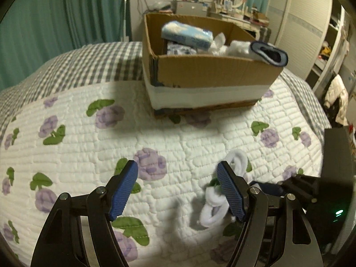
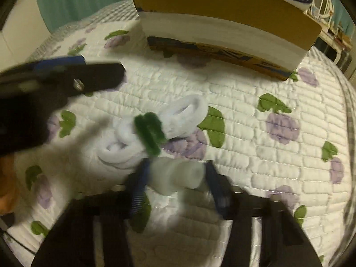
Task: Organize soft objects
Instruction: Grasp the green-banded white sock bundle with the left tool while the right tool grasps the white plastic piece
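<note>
Between our right gripper's (image 2: pixel 175 178) blue-padded fingers sits a pale white soft roll (image 2: pixel 178 173), pinched on both sides. Just beyond it, white rolled socks banded in green (image 2: pixel 151 131) lie on the floral quilted bedspread (image 1: pixel 178 138). Our left gripper (image 1: pixel 178 189) hangs wide apart, holding nothing, beside them. Farther back stands the brown cardboard box (image 1: pixel 207 71), already filled with soft bundles; open quilt lies between.

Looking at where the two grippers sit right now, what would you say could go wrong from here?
The right gripper seems closed on only one end of the white sock bundle; it may unroll or slip when lifted. The open left gripper sits very close by, so the two could collide. The cardboard box looks full, with a blue-trimmed sock draped over its rim, so new items might spill.
</note>
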A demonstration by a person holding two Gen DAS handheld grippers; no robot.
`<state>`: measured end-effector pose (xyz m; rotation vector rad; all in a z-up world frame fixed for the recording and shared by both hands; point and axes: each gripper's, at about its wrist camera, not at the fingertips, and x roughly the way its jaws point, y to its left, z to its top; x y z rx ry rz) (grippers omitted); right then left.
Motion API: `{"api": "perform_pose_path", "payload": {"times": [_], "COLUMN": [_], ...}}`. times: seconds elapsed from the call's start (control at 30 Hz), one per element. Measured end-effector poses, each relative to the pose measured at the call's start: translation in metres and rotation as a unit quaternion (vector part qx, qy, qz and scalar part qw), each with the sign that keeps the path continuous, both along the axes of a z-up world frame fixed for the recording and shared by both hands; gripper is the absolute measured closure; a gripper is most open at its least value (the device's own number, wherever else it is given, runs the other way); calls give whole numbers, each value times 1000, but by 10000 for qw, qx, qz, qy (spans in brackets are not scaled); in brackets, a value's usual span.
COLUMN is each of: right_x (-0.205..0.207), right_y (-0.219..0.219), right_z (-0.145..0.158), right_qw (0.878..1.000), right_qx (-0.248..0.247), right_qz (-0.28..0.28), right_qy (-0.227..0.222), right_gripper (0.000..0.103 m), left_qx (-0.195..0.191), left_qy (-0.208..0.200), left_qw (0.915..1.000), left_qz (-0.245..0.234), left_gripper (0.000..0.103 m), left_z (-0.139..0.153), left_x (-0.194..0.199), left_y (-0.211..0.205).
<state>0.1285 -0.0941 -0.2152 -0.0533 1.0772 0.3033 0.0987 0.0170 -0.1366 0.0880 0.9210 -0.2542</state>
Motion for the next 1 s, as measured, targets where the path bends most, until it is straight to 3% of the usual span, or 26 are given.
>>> {"api": "perform_pose_path", "payload": {"times": [0.17, 0.3, 0.5, 0.67, 0.73, 0.77, 0.8, 0.87, 1.0], "right_x": [-11, -27, -30, -31, -29, -29, -29, -29, -33], "right_y": [-6, -20, -69, -86, -86, -87, -86, -86, -88], "right_z": [10, 26, 39, 40, 35, 33, 32, 32, 37], "right_qw": [9999, 9974, 9914, 9894, 9897, 9900, 9901, 9903, 9900], "right_qx": [128, -457, -433, -224, -249, -255, -253, -211, -15], "right_qz": [-41, -375, -1134, -1336, -1322, -1308, -1298, -1275, -1269], "right_qy": [-49, -405, -492, -518, -481, -466, -467, -511, -612], "right_gripper": [71, 71, 71, 69, 69, 69, 69, 69, 69], "left_qx": [65, 174, 112, 410, 595, 677, 758, 830, 863], "left_qy": [90, 106, 352, 347, 391, 478, 502, 368, 218], "left_qw": [9997, 9987, 9972, 9969, 9961, 9951, 9944, 9942, 9948], "left_qz": [-230, -467, -646, -569, -513, -535, -547, -582, -489], "left_gripper": [30, 30, 30, 30, 41, 61, 66, 73, 74], "left_z": [-6, -9, -22, -38, -47, -54, -58, -57, -47], "left_x": [-5, -12, -17, -16, -13, -12, -12, -16, -23], "left_y": [-12, -26, -49, -67, -72, -73, -74, -74, -71]}}
